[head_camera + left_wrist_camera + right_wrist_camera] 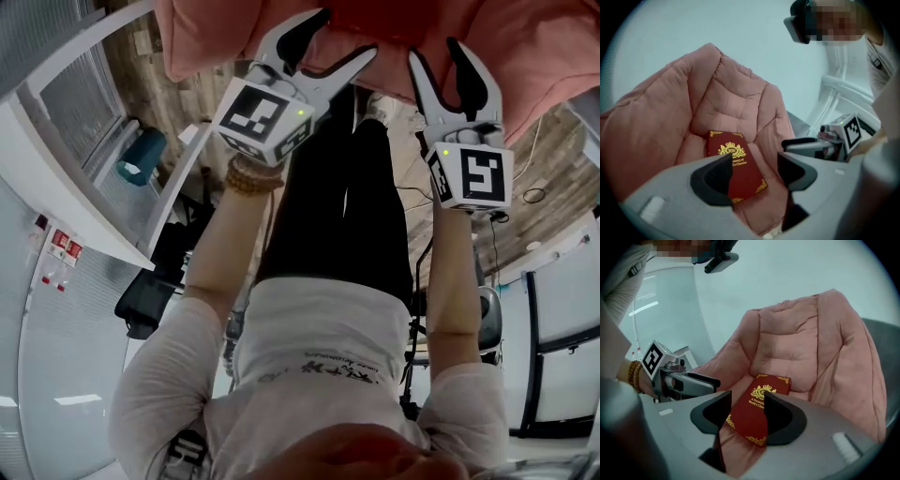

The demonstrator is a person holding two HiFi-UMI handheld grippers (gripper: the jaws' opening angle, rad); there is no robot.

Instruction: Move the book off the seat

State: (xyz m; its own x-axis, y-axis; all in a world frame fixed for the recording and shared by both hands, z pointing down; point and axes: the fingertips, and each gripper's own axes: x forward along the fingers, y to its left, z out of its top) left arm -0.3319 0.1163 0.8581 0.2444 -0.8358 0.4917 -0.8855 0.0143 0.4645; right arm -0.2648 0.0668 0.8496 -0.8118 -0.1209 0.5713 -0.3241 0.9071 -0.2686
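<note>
Left gripper (pixel 755 164) and right gripper (pixel 747 399) are hanging open-jawed and empty over the dark red gold-stamped hardback book (pixel 738 171) lying flat on the pink quilted seat (pixel 726 103); each should probably be straddling a book edge before closing.

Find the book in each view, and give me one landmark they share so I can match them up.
Head view: not in it.
Left gripper view: book low centre, lying on the pink cushion.
Right gripper view: low centre, on the same cushion.
Shared landmark: the pink cushion, along the top edge of the head view and filling the middle of both gripper views.
</note>
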